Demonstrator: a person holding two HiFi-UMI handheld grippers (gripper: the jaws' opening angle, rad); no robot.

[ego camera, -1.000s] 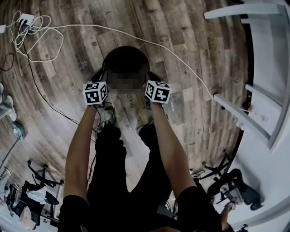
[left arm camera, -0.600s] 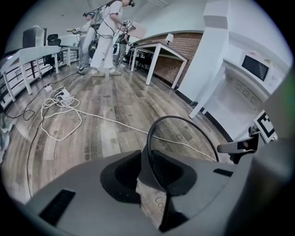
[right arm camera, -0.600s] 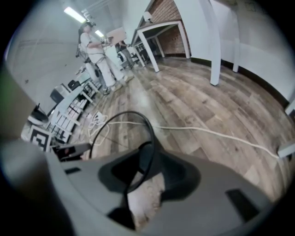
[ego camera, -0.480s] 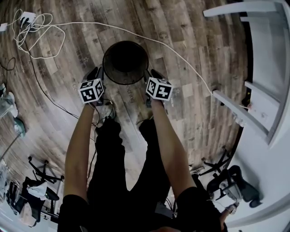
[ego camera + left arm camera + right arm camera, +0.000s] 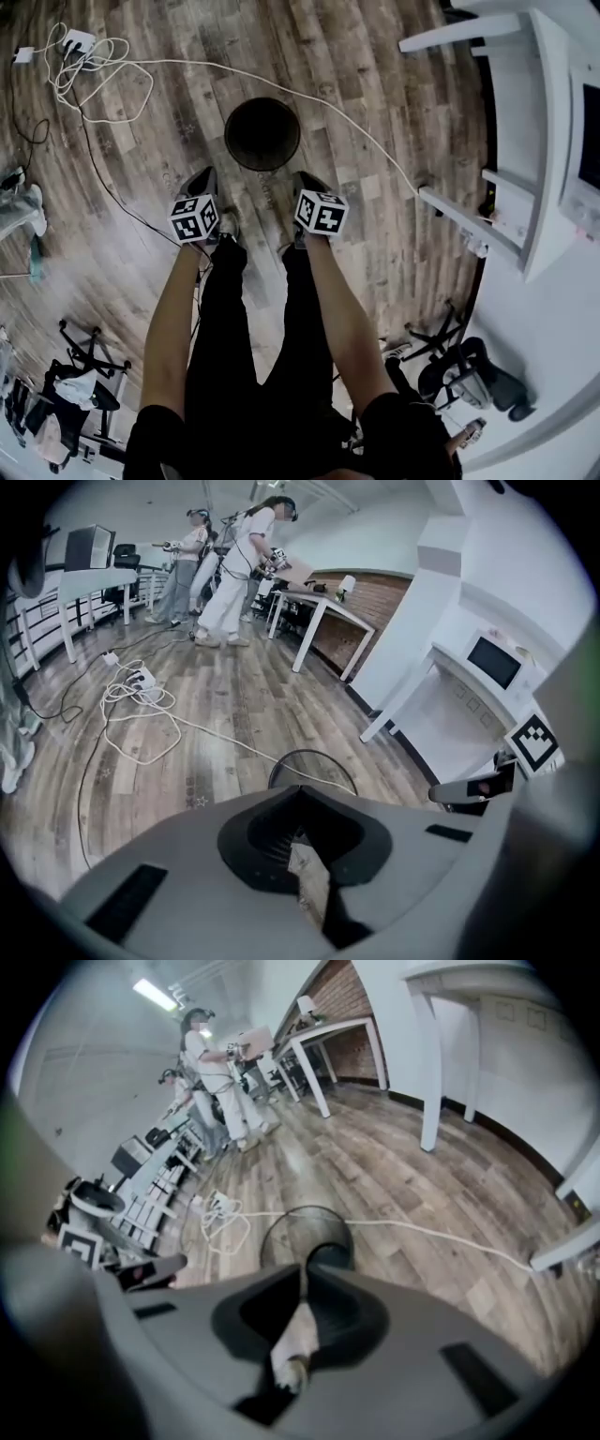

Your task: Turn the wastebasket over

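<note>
The wastebasket (image 5: 262, 134) is a dark round mesh bin standing on the wooden floor with its mouth up. It also shows ahead of the jaws in the left gripper view (image 5: 319, 761) and the right gripper view (image 5: 302, 1227). My left gripper (image 5: 203, 180) hangs short of the wastebasket on its left, raised off it, jaws shut on nothing. My right gripper (image 5: 302, 182) hangs level with it on the right, also clear of the rim. Its jaws are closing, tips together with nothing between them.
A white cable (image 5: 361, 127) runs across the floor past the bin to a power strip (image 5: 77, 41) at the far left. A white desk (image 5: 525, 141) stands on the right, office chairs (image 5: 473, 380) behind me. People (image 5: 234, 564) work at a distant table.
Both grippers were beside the wastebasket's rim. They have since let go and lifted up and back together. The wastebasket stays standing on the floor and now looks smaller and farther away.
</note>
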